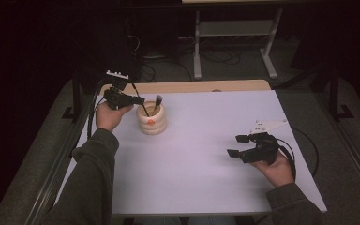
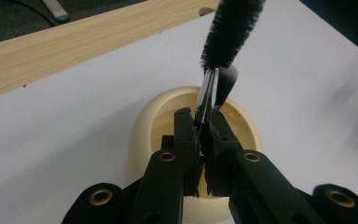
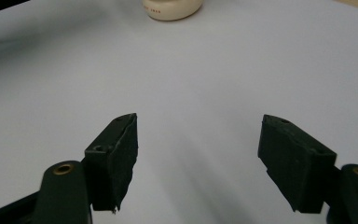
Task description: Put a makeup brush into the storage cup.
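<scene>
Your left gripper [image 2: 204,128] is clamped tight on the thin metal stem of a black bristle brush [image 2: 230,30], right over the mouth of the cream pot [image 2: 142,135]. In the high view you can see that pot [image 1: 152,123] standing upright on the white table [image 1: 206,178], toward the far left, with your left gripper [image 1: 138,100] reaching in from its left side.

The brush is light and will cost you no effort to carry, but the stem looks smooth and narrow, so I judge it can swivel or slide between the pads if you jerk it. The bristles are soft and give nothing to grip; keep your hold on the stem, where you already have it, close below the bristle head.

A second, smaller brush [image 2: 226,84] with a pale-tipped tuft stands in the pot just beside the one you hold, their stems nearly touching. Whether the pads have caught that one too I cannot tell. Its dark head [image 1: 157,100] leans out over the rim in the high view. What else lies deeper in the pot is hidden by your jaws.

The pot looks light enough to tip if a stem drags on its rim, so move straight along the stem.

Your right gripper [image 3: 198,149] stands wide open with nothing between its pads, low over the bare table, well apart from the pot.
</scene>
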Action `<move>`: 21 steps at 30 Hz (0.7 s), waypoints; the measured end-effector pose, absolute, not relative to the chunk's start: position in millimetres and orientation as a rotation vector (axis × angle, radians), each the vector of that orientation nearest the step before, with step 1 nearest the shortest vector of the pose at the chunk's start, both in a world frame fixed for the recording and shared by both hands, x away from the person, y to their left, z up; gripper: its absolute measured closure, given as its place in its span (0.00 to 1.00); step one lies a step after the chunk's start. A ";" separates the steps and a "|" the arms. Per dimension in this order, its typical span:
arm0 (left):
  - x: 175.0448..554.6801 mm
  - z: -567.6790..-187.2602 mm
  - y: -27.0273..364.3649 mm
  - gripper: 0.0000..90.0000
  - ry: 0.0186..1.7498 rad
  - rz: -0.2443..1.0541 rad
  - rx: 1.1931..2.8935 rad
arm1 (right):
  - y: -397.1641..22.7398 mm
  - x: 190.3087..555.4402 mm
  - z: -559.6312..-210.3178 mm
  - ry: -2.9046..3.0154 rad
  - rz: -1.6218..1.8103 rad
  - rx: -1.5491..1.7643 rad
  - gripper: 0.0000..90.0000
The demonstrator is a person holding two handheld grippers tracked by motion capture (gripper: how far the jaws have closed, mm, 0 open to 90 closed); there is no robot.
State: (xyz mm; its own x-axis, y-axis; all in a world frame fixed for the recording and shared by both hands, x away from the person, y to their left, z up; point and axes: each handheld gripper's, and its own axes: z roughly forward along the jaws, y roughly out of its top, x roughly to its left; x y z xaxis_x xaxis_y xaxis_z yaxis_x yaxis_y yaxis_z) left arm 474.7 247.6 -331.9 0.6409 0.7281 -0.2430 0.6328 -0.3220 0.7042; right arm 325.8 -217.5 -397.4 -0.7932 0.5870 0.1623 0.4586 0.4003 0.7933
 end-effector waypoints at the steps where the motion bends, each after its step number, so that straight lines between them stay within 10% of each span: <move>1: 474.9 -331.7 248.2 0.94 1.049 0.151 2.063 | -217.5 325.9 -397.5 2.509 1.349 0.940 0.31; 21: 468.9 -336.2 253.1 0.81 1.072 0.165 2.042 | -215.4 325.5 -396.6 2.503 1.348 0.936 0.31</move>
State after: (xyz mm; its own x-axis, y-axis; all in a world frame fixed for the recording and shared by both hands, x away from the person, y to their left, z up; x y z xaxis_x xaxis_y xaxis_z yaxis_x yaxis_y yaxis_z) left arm 468.9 253.1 -336.2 0.6311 0.7388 -0.2362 0.6336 -0.3155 0.7064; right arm 325.5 -215.4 -396.6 -0.7946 0.5867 0.1562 0.4534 0.4022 0.7954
